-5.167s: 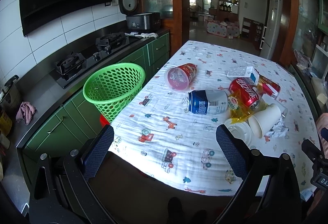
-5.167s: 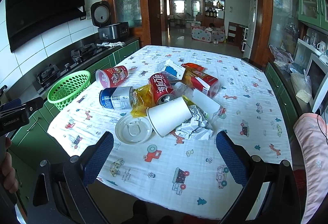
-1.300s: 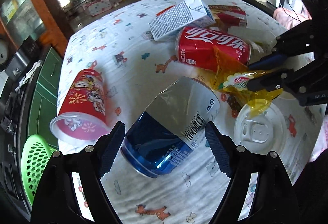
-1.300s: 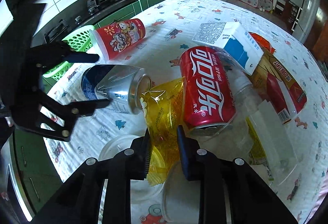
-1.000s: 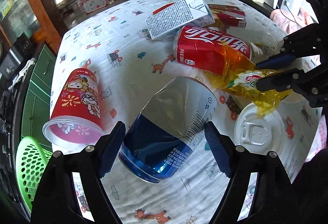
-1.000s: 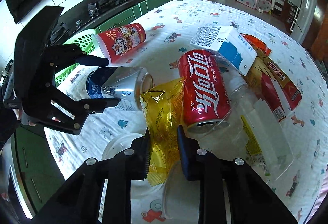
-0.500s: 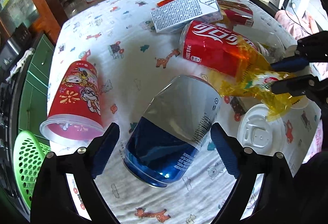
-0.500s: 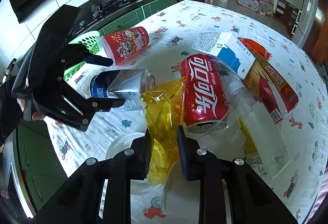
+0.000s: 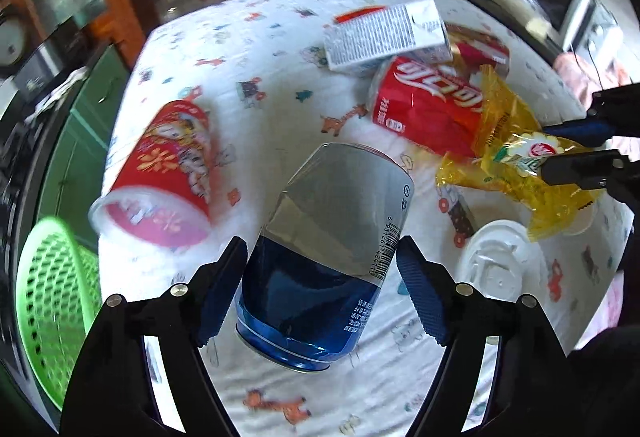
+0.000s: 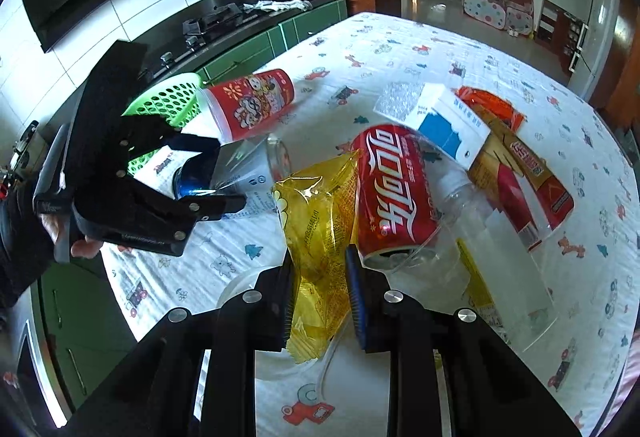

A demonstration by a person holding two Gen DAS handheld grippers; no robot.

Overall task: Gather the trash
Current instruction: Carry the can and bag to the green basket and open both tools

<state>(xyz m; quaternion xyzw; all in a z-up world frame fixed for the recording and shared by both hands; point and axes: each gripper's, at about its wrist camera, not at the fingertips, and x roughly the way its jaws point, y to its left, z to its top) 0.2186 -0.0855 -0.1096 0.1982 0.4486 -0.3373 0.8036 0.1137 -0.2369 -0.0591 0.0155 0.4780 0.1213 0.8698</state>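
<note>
My left gripper (image 9: 322, 281) is shut on a blue and silver can (image 9: 328, 245) and holds it above the table; the can also shows in the right wrist view (image 10: 240, 173). My right gripper (image 10: 320, 293) is shut on a yellow plastic wrapper (image 10: 320, 221), lifted off the cloth; the wrapper also shows in the left wrist view (image 9: 516, 165). A green basket (image 9: 52, 289) hangs at the table's left edge. A red Coca-Cola can (image 10: 392, 193), a red paper cup (image 10: 252, 101), a white and blue carton (image 10: 444, 121) and a red snack box (image 10: 520, 181) lie on the cloth.
A white plastic lid (image 9: 500, 269) lies on the patterned tablecloth (image 9: 248, 45). A clear plastic bottle (image 10: 492, 249) lies by the red can. A stove counter with green cabinets (image 10: 248, 29) runs along the left. A doorway opens beyond the table's far end.
My left gripper has closed on the blue can and lifted it, tilting toward the basket side. My right gripper has raised the yellow wrapper further off the table.
</note>
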